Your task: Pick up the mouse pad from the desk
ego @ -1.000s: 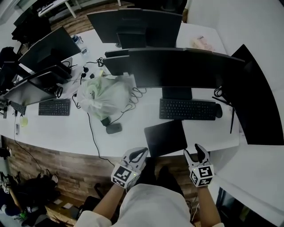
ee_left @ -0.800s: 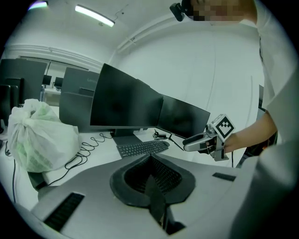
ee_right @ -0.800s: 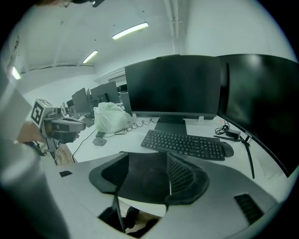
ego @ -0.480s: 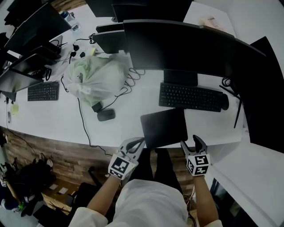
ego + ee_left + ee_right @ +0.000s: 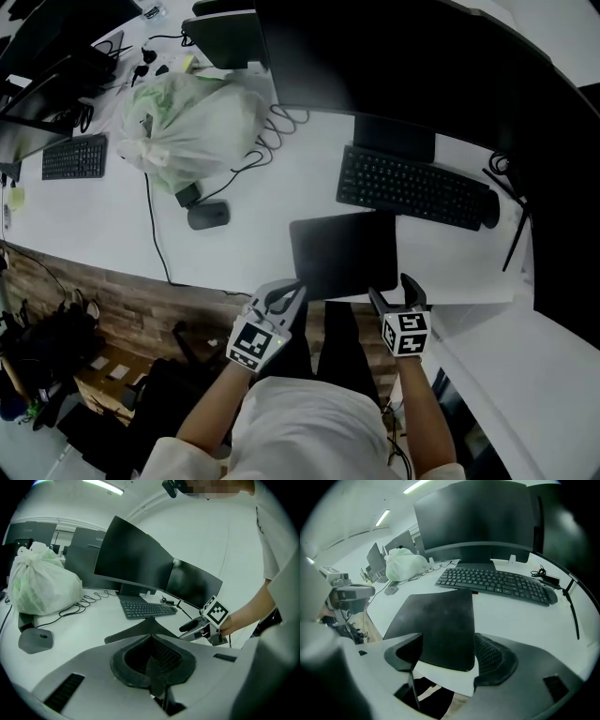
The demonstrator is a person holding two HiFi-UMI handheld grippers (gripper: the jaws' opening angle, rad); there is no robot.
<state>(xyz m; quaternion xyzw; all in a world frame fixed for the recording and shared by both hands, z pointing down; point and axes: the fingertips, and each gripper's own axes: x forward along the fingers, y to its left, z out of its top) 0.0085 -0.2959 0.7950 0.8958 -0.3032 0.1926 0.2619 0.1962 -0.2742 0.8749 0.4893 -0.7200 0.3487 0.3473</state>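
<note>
The black mouse pad (image 5: 342, 253) lies flat on the white desk (image 5: 309, 187), in front of the keyboard (image 5: 412, 187) and reaching the desk's front edge. My right gripper (image 5: 394, 292) hovers at the pad's near right corner. Its jaws are opening, and in the right gripper view the mouse pad's (image 5: 436, 616) near edge lies between the jaws of the right gripper (image 5: 450, 656), untouched by the pads. My left gripper (image 5: 291, 292) sits just off the pad's near left corner, shut with nothing in it. In the left gripper view the left gripper (image 5: 151, 641) points over the mouse pad (image 5: 138, 631).
A big curved monitor (image 5: 394, 75) stands behind the keyboard. A knotted plastic bag (image 5: 192, 127), cables and a dark mouse (image 5: 208, 215) lie to the left. A second keyboard (image 5: 75, 157) is at the far left. Below the desk edge are the person's legs and floor.
Both grippers have sunk toward the desk's front edge and now flank the pad's near corners. The right jaws stand wider apart than before.
</note>
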